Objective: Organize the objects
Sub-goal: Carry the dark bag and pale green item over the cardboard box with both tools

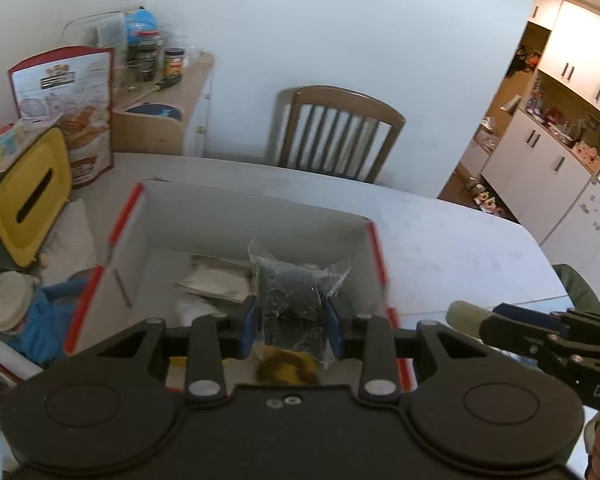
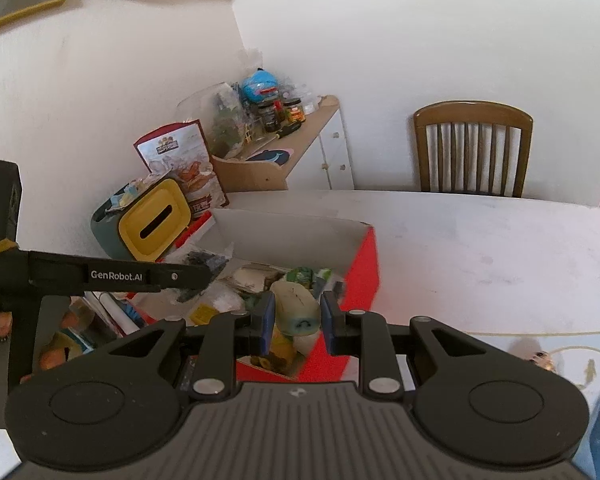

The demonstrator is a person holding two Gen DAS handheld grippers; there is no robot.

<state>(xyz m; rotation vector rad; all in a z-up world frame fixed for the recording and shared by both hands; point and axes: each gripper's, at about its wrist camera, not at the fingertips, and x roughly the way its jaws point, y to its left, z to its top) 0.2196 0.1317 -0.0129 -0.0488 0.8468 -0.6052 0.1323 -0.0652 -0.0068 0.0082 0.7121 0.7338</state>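
1. My left claw (image 1: 291, 326) is pinching a clear plastic bag of dark bits (image 1: 296, 292), the blue pads pressed against its two sides. The bag stands upright between the pads, its long axis running away from the claw.
2. My right claw (image 2: 298, 322) is clamped on a small pale figurine with a painted smile (image 2: 296, 308); its long axis also points forward, out of the pads.
3. The relation that counts: the red-and-white cardboard box (image 1: 256, 208) lies directly ahead of and below both claws, open top facing up. The left claw already hangs over the box's near half; the right claw sits over its near right corner, so neither is clearly closer.
4. In the box, beyond the left claw's tips, I see folded papers or a booklet (image 1: 216, 280), something white, and a yellow-brown item (image 1: 288, 370) just under the claw.
5. Left of the box are a yellow-lidded bin (image 1: 32, 196) and a snack pouch (image 1: 66, 108).
6. My judgement: both items are ready for dropping into the box.
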